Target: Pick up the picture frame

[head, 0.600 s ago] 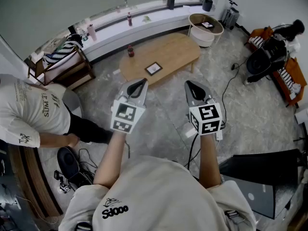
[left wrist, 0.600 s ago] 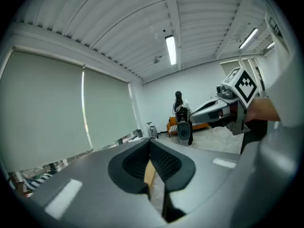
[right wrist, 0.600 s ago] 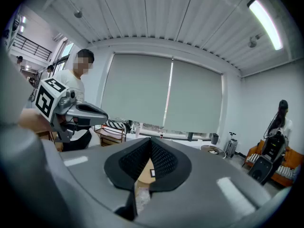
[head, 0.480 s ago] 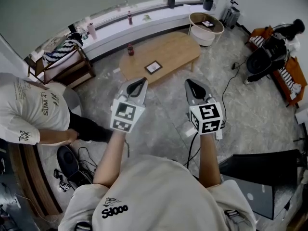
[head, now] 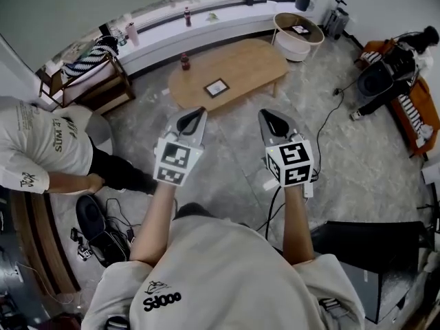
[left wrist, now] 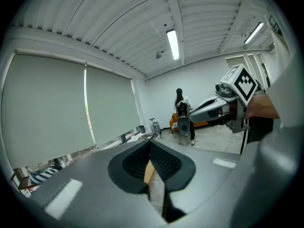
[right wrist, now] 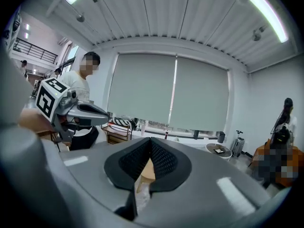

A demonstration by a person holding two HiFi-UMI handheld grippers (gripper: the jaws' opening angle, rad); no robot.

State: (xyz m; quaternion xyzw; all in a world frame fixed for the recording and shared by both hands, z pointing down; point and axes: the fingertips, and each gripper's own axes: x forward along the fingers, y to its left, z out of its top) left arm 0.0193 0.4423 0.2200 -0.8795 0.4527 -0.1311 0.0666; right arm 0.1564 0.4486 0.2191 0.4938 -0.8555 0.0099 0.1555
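The picture frame (head: pixel 216 87) is a small dark-edged rectangle lying flat on the oval wooden table (head: pixel 247 64) across the room. Both grippers are held out side by side in the air over the floor, well short of the table. My left gripper (head: pixel 194 115) is shut with nothing between its pads, and my right gripper (head: pixel 271 118) is shut and empty too. In the left gripper view the black jaws (left wrist: pixel 150 145) meet at the tips, with the right gripper (left wrist: pixel 209 112) off to the side. The right gripper view shows its jaws (right wrist: pixel 151 148) closed and the left gripper (right wrist: pixel 78 110) beside them.
A person in a white shirt (head: pixel 38 146) crouches at the left beside a wooden shelf (head: pixel 89 88). A dark bottle (head: pixel 184 62) stands on the table. A round white side table (head: pixel 297 36) is behind it. Cables (head: pixel 330 115) cross the floor; a black case (head: pixel 375 253) lies right.
The head view has shifted a little, so the table and frame sit slightly higher in the picture. Both grippers stay shut and side by side.
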